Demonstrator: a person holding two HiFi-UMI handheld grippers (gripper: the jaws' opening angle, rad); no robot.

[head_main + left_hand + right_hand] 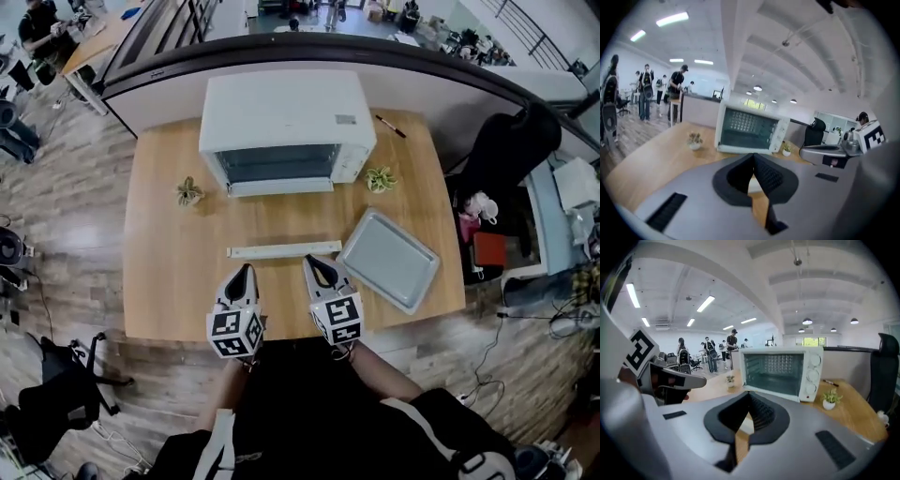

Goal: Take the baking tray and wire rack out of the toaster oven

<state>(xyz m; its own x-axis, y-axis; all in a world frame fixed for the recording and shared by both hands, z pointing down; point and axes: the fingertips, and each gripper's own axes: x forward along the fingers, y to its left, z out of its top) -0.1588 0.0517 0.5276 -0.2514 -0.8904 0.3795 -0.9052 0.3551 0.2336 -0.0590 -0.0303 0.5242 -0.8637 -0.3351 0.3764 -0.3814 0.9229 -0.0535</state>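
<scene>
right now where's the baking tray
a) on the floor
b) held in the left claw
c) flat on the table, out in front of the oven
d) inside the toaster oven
c: in the head view the baking tray lies flat on the table, in front of the toaster oven and off to its right.

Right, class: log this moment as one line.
tray on table, outside oven | left gripper shut, empty | right gripper shut, empty

Open-plan office: ceiling strip lights (671, 18), black office chair (511, 145), people (677, 91) beyond a wooden table (169, 281).
</scene>
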